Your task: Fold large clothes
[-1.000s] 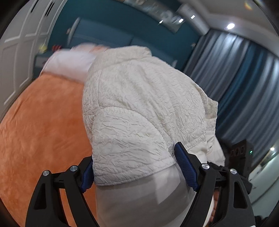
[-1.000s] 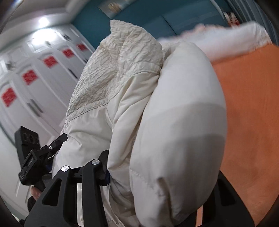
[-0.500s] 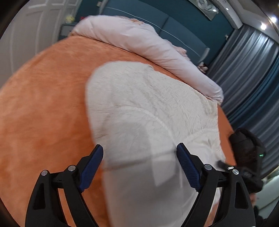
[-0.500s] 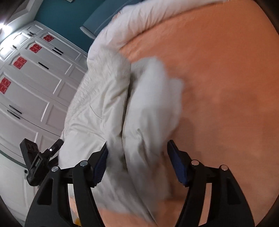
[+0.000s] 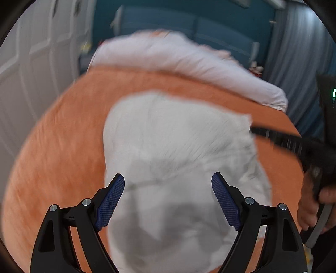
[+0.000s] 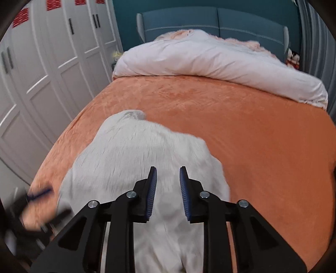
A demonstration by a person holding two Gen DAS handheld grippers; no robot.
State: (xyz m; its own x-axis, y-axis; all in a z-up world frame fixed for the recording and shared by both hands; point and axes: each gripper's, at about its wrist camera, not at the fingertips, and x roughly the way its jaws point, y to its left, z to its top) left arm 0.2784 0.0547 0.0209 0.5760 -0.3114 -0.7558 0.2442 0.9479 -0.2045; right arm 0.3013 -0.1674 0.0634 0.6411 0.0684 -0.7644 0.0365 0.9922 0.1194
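Cream-white jacket (image 6: 134, 159), plain orange blanket (image 6: 262, 134), pale pink-white duvet (image 6: 210, 61), teal headboard (image 6: 182, 19), white wardrobe doors (image 6: 52, 63) with red stickers, black grippers with blue pads (image 6: 152, 193)

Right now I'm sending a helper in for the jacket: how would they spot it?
Find the bed with the orange blanket. The cream padded jacket lies bundled on its near part. The rolled pale duvet lies far off by the blue headboard.

Blurred jacket (image 5: 178, 147), near edge cropped
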